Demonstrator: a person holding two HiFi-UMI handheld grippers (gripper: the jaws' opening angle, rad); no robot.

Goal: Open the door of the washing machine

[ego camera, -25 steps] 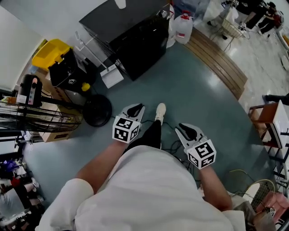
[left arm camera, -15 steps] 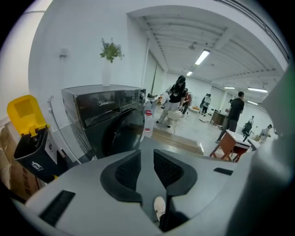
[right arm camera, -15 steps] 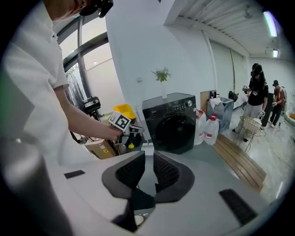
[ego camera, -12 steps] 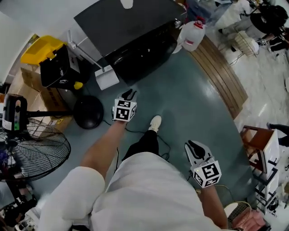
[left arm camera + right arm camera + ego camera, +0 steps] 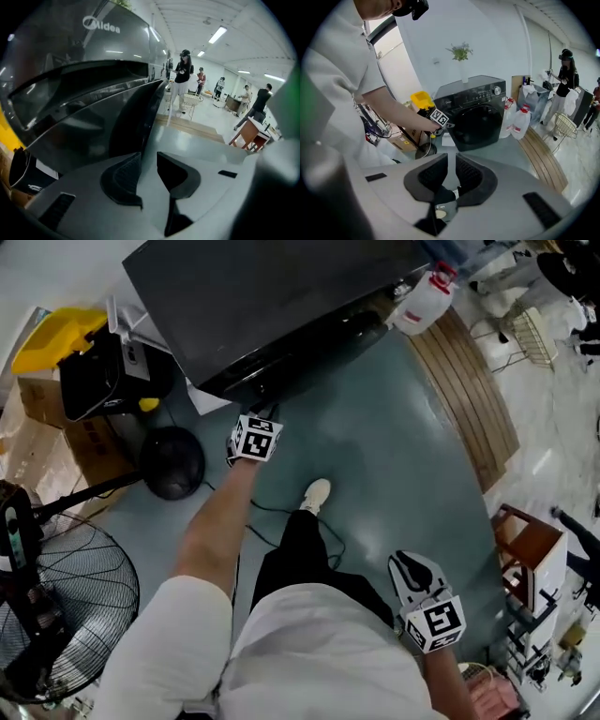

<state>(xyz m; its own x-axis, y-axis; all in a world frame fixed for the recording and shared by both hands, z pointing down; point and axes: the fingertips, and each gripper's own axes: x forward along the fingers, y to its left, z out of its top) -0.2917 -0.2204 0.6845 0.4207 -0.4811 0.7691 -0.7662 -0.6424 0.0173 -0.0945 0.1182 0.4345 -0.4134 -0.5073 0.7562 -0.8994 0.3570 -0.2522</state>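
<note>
Two claws: one in each hand, both angled down toward the grey-green floor (image 5: 394,446).
Left claw (image 5: 266,414): at the end of a stretched arm, just in front of the washing machine's lower front; I cannot tell whether it touches. Its jaws are parting, with nothing between them.
Right claw (image 5: 403,561): low beside the person's hip, well apart from the machine. Its jaws stand a little apart and empty.
Washing machine (image 5: 272,306): black, on the floor against the white wall, at the top of the head view.
Door (image 5: 477,123): round and dark, lying flush with the machine's front in the right gripper view.
Nearby: yellow bin (image 5: 47,338) and round black base (image 5: 172,462) at the head view's left; white jug (image 5: 424,304) at its right.
</note>
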